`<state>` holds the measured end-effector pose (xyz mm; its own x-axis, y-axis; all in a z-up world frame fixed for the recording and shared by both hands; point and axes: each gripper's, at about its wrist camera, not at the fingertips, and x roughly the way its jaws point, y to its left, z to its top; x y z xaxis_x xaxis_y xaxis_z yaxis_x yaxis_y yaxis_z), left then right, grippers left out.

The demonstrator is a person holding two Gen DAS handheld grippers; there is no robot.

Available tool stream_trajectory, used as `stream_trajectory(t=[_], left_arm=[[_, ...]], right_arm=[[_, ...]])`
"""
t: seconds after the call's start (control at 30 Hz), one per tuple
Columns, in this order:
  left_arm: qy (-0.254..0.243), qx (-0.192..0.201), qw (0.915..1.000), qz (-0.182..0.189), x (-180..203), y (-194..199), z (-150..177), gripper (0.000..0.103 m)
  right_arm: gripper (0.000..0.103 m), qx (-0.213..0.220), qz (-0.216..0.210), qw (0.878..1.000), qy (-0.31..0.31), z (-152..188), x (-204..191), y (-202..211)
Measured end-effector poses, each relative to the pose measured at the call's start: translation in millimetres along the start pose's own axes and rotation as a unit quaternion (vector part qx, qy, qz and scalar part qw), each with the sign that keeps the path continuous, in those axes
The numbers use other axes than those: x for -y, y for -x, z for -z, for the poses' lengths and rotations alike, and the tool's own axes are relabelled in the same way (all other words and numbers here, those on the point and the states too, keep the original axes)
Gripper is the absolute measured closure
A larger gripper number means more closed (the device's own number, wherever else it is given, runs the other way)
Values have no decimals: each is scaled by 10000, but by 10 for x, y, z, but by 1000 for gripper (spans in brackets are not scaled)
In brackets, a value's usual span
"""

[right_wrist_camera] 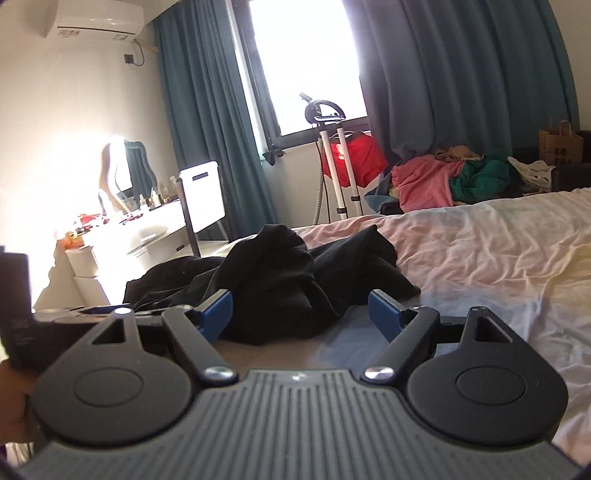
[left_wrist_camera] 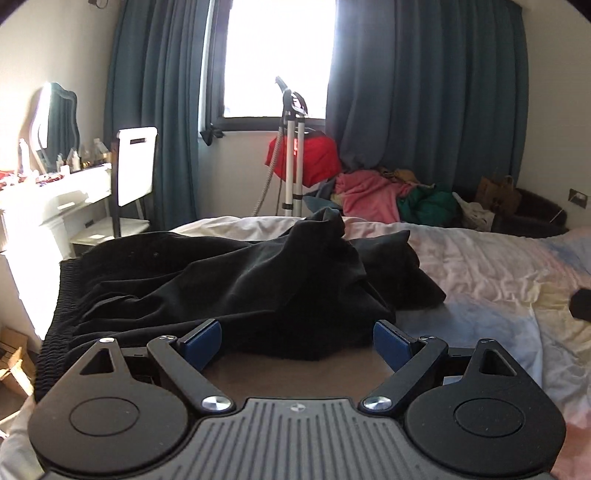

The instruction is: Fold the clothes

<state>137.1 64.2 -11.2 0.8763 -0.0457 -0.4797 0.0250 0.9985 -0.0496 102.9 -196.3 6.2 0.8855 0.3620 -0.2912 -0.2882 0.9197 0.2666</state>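
Folding has not begun — the black garment lies crumpled on the bed, just ahead of the left gripper and right gripper, both 2 wide open, empty.

Left gripper, blue-padded jaws spread wide, before a crumpled black fabric garment on a pale, wrinkled bedsheet.

No text, brand or number can be read in either view. The air conditioner on the wall carries a small label, but it is too blurred to make out. The paper bag shows only dark round marks, no letters.
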Motion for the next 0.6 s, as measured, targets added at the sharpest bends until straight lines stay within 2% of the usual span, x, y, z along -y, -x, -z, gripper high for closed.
stream_trajectory(t=[0.2, 0.4, 0.5, 0.57, 0.6], left_arm=[[451, -86, 9989, -22, -31, -1146, -722, 13], [859, -436, 9950, 274, 106, -2243, -1373, 15], [746, -683, 9949, 11, 229, -2658, -1464, 18], [553, -1046, 9926, -261, 330, -2933, -1451, 33], [476, -1152, 9917, -312, 377, -3017, -1423, 46]], right_arm=[[20, 149, 551, 9977, 363, 111, 166, -207], [20, -27, 722, 9973, -148, 115, 540, -723], [20, -147, 795, 9955, -485, 165, 738, -954], [20, -231, 830, 9938, -700, 221, 857, -1064], [20, -279, 853, 9928, -789, 248, 905, -1115]])
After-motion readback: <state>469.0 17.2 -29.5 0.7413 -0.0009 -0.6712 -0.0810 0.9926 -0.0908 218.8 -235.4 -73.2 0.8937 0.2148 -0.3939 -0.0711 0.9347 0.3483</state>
